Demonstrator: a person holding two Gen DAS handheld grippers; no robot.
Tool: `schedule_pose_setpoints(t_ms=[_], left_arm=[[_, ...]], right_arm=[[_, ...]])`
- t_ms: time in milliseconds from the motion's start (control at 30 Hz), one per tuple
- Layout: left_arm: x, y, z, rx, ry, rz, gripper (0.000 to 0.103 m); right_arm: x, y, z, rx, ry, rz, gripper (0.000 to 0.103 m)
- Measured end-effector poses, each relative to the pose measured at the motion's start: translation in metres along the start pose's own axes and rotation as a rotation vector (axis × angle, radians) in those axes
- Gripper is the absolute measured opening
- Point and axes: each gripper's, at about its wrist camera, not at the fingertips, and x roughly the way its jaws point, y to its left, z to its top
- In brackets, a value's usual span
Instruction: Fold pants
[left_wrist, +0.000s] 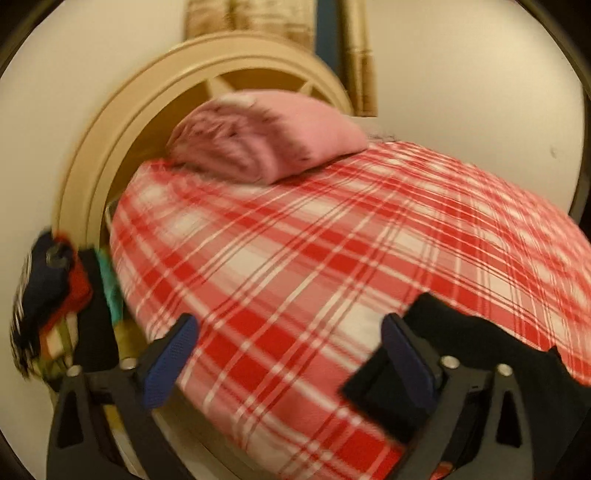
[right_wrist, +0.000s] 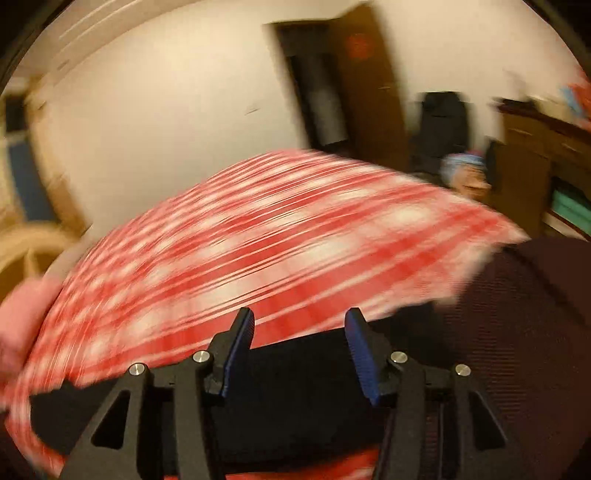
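Black pants (left_wrist: 480, 354) lie on a bed with a red and white plaid cover (left_wrist: 295, 240). In the left wrist view they sit at the lower right, under and behind the right finger. My left gripper (left_wrist: 291, 354) is open and empty above the cover. In the right wrist view the pants (right_wrist: 295, 387) lie as a dark band across the cover (right_wrist: 258, 240), right under my right gripper (right_wrist: 299, 347), which is open with nothing between its fingers. This view is blurred by motion.
A pink pillow (left_wrist: 266, 136) lies at the head of the bed by a cream headboard (left_wrist: 122, 140). Piled clothes (left_wrist: 51, 291) hang at the left. A dark maroon cloth (right_wrist: 517, 332), a black chair (right_wrist: 439, 125), wooden door (right_wrist: 369, 85) and dresser (right_wrist: 535, 155) are at the right.
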Motion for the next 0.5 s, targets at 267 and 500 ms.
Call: schedule_pose_setpoints(t_ms=[267, 500], left_arm=[[0.016, -0.021, -0.048, -0.011, 0.168, -0.2, 0.077], [0.025, -0.042, -0.048, -0.069, 0.168, -0.306, 0.063]], right_arm=[[0.037, 0.097, -0.031, -0.151, 0.128, 0.211, 0.053], [0.042, 0.107, -0.047, -0.214, 0.169, 0.185, 0.053]])
